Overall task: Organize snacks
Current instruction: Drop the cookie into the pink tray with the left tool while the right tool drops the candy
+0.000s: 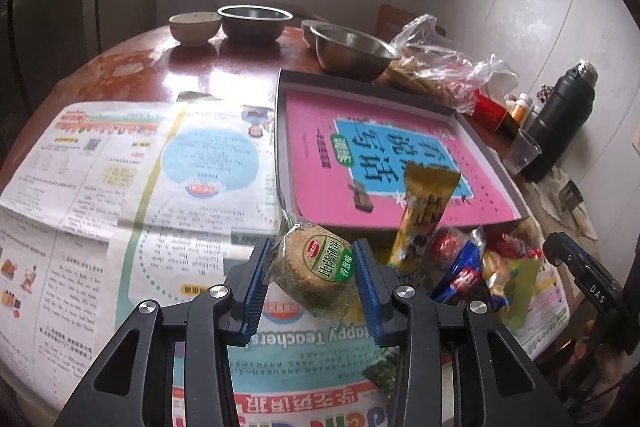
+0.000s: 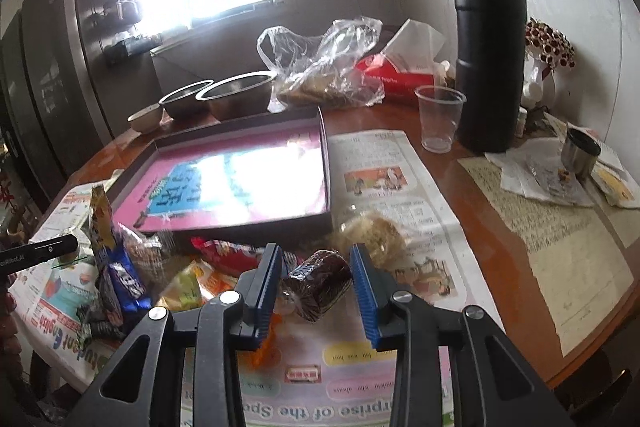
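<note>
Presently, catalogued from largest to smallest:

Bench [image 1: 248, 67]: round, reddish wood, spread with newspapers [image 1: 120, 163]; steel bowls [image 1: 352, 47] at the far edge, a black flask [image 2: 490, 43] and clear cup [image 2: 438, 117] far right.

Tray [image 1: 282, 131]: shallow dark box, centre of the bench, lined with a pink printed sheet. No snack lies in it in either view.

Snack pile [image 1: 472, 267]: mixed wrappers heaped on the newspaper just near of the tray's near edge; a yellow bar packet [image 1: 424, 211] stands up from it, a blue packet [image 2: 120, 275] beside.

Left gripper [image 1: 310, 267]: jaws narrowed onto a round biscuit pack [image 1: 316, 267] with a green label, pads against its wrapper on both sides, held clear of the newspaper left of the pile.

Right gripper [image 2: 316, 285]: jaws narrow, clamped on a dark brown roll-shaped snack [image 2: 320, 283] in clear wrap, raised above the newspaper at the pile's right end.

Progress: early, by my reading. Two items picked, none placed; the whole pile is left to sort, presumably into the tray.
</note>
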`<state>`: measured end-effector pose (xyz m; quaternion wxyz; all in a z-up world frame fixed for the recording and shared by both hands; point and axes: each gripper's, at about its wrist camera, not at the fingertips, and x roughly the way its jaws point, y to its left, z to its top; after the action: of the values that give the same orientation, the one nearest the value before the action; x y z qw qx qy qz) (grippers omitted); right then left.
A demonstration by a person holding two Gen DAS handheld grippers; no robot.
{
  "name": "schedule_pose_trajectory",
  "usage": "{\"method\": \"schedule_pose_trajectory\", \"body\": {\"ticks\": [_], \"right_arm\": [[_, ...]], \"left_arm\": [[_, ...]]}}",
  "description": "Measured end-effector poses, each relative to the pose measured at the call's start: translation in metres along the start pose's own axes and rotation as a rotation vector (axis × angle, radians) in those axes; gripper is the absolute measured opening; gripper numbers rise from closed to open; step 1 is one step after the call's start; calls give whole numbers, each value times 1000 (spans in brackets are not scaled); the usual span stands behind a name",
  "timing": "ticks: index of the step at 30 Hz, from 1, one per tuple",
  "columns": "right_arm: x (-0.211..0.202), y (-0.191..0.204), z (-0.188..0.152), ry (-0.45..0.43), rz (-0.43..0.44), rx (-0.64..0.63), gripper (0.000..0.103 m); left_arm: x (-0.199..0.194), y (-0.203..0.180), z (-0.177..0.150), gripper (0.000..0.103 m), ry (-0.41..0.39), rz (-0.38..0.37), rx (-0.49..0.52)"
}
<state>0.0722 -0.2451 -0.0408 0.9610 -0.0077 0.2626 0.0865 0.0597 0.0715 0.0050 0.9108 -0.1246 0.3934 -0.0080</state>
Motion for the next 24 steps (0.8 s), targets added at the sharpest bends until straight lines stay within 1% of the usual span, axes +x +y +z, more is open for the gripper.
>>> {"method": "schedule_pose_trajectory", "body": {"ticks": [12, 17, 24], "right_arm": [[19, 14, 24, -35, 32, -25, 36], [32, 17, 32, -37, 33, -26, 36], [47, 19, 41, -48, 18, -27, 36]], "left_arm": [[16, -4, 25, 42, -35, -8, -20], [25, -3, 36, 42, -48, -7, -28], [39, -4, 46, 42, -46, -5, -32]]}}
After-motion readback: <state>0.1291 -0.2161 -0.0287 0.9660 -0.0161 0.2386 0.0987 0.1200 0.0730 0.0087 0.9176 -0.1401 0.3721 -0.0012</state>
